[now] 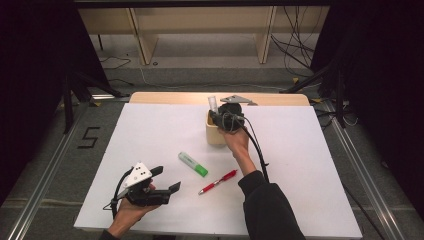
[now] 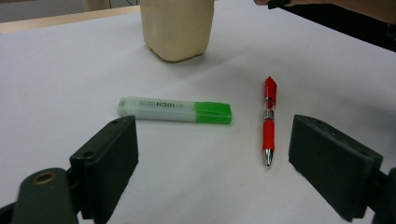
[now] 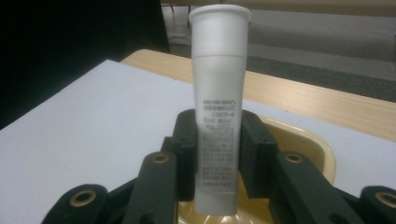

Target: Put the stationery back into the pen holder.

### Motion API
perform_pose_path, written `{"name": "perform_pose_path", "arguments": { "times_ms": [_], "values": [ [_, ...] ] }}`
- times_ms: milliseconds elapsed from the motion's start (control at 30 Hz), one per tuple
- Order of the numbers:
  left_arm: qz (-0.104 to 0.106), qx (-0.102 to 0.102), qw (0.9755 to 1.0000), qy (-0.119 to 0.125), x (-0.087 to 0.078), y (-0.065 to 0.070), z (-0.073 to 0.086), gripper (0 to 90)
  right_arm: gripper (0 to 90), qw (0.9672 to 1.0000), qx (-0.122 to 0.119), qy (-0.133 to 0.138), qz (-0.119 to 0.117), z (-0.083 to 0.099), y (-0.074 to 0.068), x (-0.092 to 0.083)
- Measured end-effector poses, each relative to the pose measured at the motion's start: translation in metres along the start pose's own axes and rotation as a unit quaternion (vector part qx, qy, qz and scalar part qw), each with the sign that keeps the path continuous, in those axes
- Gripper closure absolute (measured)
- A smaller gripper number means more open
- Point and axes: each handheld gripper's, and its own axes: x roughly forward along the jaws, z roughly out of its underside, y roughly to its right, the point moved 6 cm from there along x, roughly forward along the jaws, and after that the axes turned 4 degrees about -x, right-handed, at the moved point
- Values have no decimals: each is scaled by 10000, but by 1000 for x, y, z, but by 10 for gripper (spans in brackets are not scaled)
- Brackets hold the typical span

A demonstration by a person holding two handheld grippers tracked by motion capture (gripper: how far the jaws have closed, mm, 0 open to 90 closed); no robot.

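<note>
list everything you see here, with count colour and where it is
highlighter: 1, pale body with green cap, lying flat near the table's middle
pen: 1, red, lying flat just right of the highlighter
white tube: 1, white with dark print, upright over the holder, clamped between the right gripper's jaws
holder: 1, cream, standing toward the far side of the table
table: 1, white top with a wooden far edge
shelf unit: 1, light wood, on the floor beyond the table
left gripper: 1, black, jaws apart, low at the near left
right gripper: 1, black, over the holder
</note>
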Motion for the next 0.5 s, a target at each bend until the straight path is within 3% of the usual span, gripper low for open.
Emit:
{"name": "perform_pose_path", "arguments": {
  "times_ms": [300,333,433,500],
  "values": [
    [41,24,10000,-47,3,4,0,155,703,9998,-16,-175,101,7,0,7],
    [41,66,10000,-43,3,4,1,155,686,9998,3,-181,99,7,-1,8],
    [38,60,10000,-51,3,4,1,155,523,9998,146,-129,52,4,-1,5],
    [22,35,10000,-64,3,3,1,159,523,9999,137,-38,-2,1,-1,-1]
  ]
}}
